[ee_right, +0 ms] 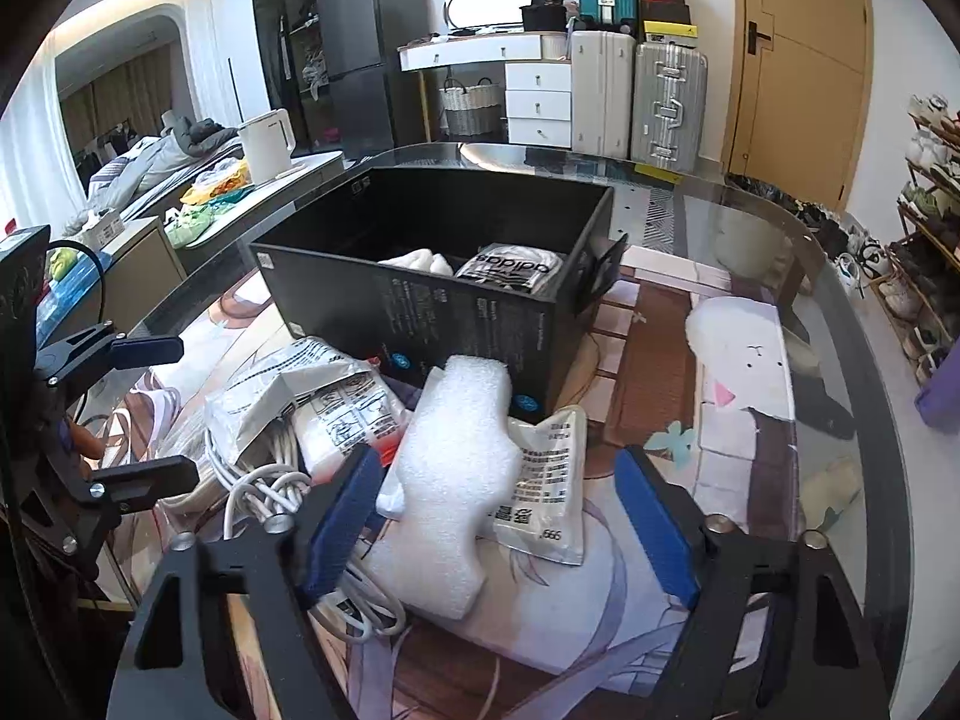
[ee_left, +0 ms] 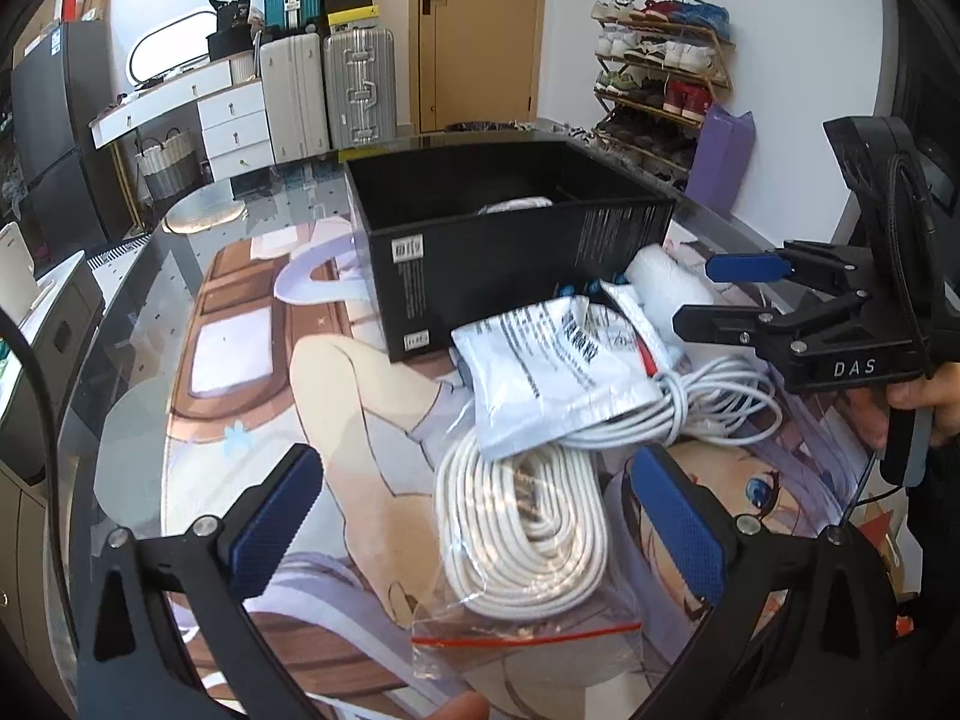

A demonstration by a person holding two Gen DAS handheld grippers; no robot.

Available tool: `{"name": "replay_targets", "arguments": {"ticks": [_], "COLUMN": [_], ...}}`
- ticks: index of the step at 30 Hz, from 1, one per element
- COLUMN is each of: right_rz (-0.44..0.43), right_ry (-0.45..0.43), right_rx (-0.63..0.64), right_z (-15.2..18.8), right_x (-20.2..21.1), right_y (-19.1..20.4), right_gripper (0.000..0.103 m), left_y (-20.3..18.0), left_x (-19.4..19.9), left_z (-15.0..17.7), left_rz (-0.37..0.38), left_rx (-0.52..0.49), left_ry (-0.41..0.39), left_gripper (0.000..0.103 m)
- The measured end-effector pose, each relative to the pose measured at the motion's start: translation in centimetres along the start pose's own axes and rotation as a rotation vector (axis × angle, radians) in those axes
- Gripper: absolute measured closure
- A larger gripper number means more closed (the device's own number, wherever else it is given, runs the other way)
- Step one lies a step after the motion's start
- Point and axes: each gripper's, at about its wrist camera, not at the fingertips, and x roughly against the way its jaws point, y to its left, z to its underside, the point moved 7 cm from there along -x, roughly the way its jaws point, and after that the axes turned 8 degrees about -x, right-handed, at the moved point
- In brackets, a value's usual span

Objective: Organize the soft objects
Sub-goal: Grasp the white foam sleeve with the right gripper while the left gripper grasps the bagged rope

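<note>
A black box [ee_left: 510,252] stands on the glass table; in the right wrist view the box [ee_right: 432,306] holds white soft items and an adidas bag [ee_right: 510,267]. My left gripper [ee_left: 480,522] is open around a bagged coil of white rope [ee_left: 522,534]. A white printed pouch [ee_left: 540,372] and a white cable bundle [ee_left: 708,402] lie beyond it. My right gripper [ee_right: 498,516] is open around a white foam piece [ee_right: 456,468] lying on a printed pouch [ee_right: 549,480]. The right gripper also shows in the left wrist view [ee_left: 714,294].
The table [ee_right: 840,360] has an anime picture mat under glass. Suitcases [ee_right: 636,96], white drawers [ee_right: 537,96], a shoe rack [ee_left: 660,72] and a brown door [ee_left: 480,30] stand behind. A white kettle [ee_right: 267,144] sits on a side counter.
</note>
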Motion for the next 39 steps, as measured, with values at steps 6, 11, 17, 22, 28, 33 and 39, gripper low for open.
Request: {"name": "replay_targets", "arguments": {"ticks": [6, 11, 17, 22, 28, 33, 39], "right_rz": [-0.009, -0.007, -0.025, -0.029, -0.025, -0.025, -0.027], "right_ry": [0.009, 0.017, 0.026, 0.017, -0.004, -0.019, -0.041], "right_rx": [0.004, 0.014, 0.019, 0.03, 0.036, 0.034, 0.033], "right_z": [0.1, 0.2, 0.4, 0.3, 0.0, -0.1, -0.2], "right_x": [-0.4, -0.7, -0.8, -0.5, 0.1, 0.5, 1.2], "right_y": [0.2, 0.2, 0.4, 0.5, 0.6, 0.6, 0.5], "right_gripper": [0.034, 0.042, 0.06, 0.062, 0.062, 0.062, 0.062], "left_y": [-0.5, -0.8, -0.9, -1.1, -0.9, -0.7, -0.3], "left_x": [-0.7, -1.1, -1.6, -1.5, -1.3, -0.6, -0.3], "left_z": [0.7, 1.2, 1.7, 1.7, 1.6, 1.3, 0.8], "left_rz": [0.015, 0.022, 0.016, 0.032, 0.013, 0.027, 0.039], "left_rx": [-0.011, -0.02, -0.024, -0.028, -0.041, -0.042, -0.018], "left_ry": [0.04, 0.076, 0.109, 0.113, 0.107, 0.074, 0.052], "left_gripper": [0.0, 0.0, 0.0, 0.001, 0.013, 0.051, 0.063]}}
